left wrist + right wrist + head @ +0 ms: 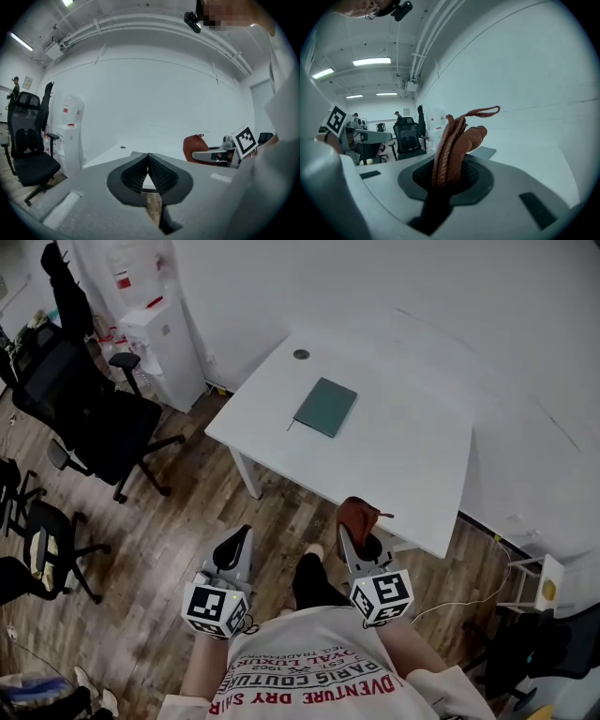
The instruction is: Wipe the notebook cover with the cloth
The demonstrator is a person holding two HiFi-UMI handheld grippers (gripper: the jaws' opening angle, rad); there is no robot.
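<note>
Dark wood-plank flooring point(187, 521) is spread beneath a white rectangular table point(403, 456), which is set against a white wall on the far right of the head view. A flat dark-green notebook point(325, 407) is laid closed on the far part of the tabletop, well apart from both grippers. A small round grey grommet point(301, 354) is set beyond it, near the table's far edge. Black wheeled office chairs point(89, 418) and a white water dispenser point(164, 343) are placed to the left.

The left gripper point(236, 542) is held over the floor, short of the table's near edge. In its own view its jaws are seen pressed together at the tips with nothing between them. Only a small triangular gap is left behind the tips, and floor is glimpsed through it.

The right gripper point(352, 538) is held just to the right of it, and its jaws are clamped on a folded rust-brown cloth point(358, 515). The cloth stands up out of the jaws and reaches the table's near edge in the head view.

The cloth's ribbed folds and thin hanging loop are shown clearly only in the right gripper view, where the notebook appears as a thin dark slab beyond the cloth. The notebook cannot be made out in the left gripper view, which shows the right gripper and cloth from the side instead.
</note>
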